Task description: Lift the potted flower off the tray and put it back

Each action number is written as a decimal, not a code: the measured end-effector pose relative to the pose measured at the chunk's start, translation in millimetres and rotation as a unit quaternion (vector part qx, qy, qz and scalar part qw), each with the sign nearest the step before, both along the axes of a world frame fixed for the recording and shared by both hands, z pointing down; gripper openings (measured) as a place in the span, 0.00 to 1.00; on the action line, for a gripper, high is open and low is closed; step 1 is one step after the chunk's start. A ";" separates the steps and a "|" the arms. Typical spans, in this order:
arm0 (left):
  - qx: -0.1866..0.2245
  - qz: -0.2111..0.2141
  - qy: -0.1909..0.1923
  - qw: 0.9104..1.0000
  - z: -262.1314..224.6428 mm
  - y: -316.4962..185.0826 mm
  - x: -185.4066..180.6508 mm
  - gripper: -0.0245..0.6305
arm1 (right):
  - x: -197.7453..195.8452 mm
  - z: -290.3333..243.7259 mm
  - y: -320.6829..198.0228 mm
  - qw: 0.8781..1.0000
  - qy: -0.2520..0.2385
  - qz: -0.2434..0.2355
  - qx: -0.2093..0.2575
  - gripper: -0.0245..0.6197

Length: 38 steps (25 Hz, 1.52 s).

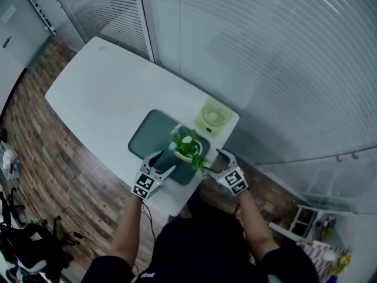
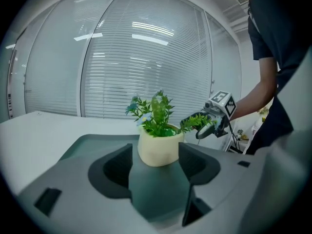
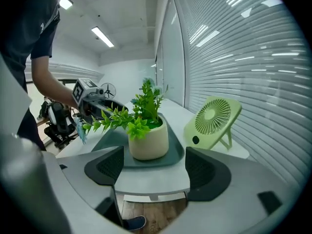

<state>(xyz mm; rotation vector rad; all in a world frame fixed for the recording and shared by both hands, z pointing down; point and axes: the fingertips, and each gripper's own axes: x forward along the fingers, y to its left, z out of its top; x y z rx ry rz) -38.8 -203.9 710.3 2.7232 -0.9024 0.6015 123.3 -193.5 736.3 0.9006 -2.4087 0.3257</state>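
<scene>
A cream pot with green leaves and small blue flowers, the potted flower [image 1: 187,148] [image 2: 157,144] [image 3: 147,136], stands upright on the dark green tray [image 1: 154,135] [image 3: 174,155] near its front right corner. My left gripper [image 1: 158,165] [image 2: 155,167] is open at the tray's front edge, its jaws to either side of the pot's line and short of it. My right gripper [image 1: 219,161] [image 3: 152,168] is open off the table's corner, aimed at the pot from the right. Neither touches the pot.
A light green desk fan [image 1: 211,117] [image 3: 214,121] stands just behind the tray's right end, near the white table's [image 1: 106,99] edge. Glass walls with blinds [image 1: 265,58] run close behind. Wood floor lies to the left, with bags [image 1: 23,240].
</scene>
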 end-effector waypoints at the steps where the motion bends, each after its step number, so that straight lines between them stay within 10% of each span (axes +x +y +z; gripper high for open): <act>1: -0.001 0.007 -0.005 1.000 3.7 0.3 3.3 0.46 | -2.0 0.8 -0.3 1.000 -0.003 -0.005 -0.001 0.61; 38: 0.000 0.153 -0.095 0.984 44.3 -18.0 39.4 0.46 | -57.3 34.9 -19.1 0.990 0.012 -0.138 -0.024 0.61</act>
